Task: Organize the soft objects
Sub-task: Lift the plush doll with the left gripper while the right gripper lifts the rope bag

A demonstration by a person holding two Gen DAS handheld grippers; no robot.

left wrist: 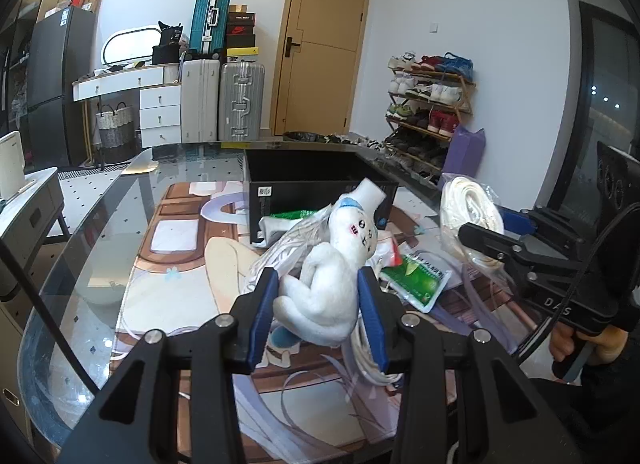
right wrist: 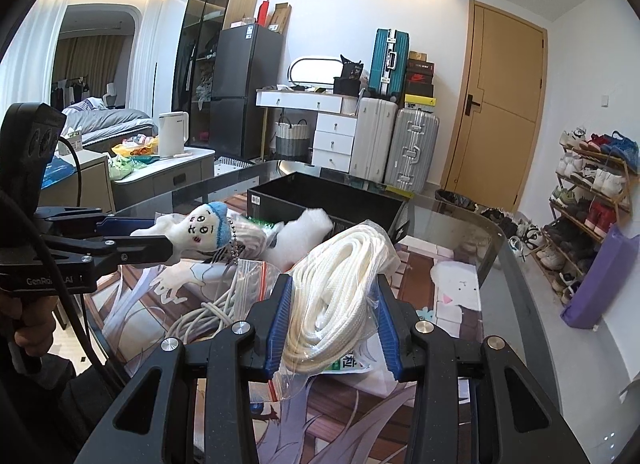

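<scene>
My left gripper (left wrist: 318, 286) is shut on a white plush doll (left wrist: 332, 276) with a blue cap and holds it above the table; the doll also shows in the right wrist view (right wrist: 200, 230). My right gripper (right wrist: 334, 290) is shut on a bag of coiled white rope (right wrist: 340, 284), lifted above the table; the rope also shows in the left wrist view (left wrist: 470, 212). A black open box (left wrist: 312, 180) stands behind both, also in the right wrist view (right wrist: 320, 200).
On the printed mat (left wrist: 180, 264) lie a green packet (left wrist: 420, 278), a loose grey-white cord (right wrist: 204, 316) and a white soft object (right wrist: 304, 232) by the box. The glass table edge (left wrist: 80, 232) curves left. A shoe rack (left wrist: 430, 104) stands right.
</scene>
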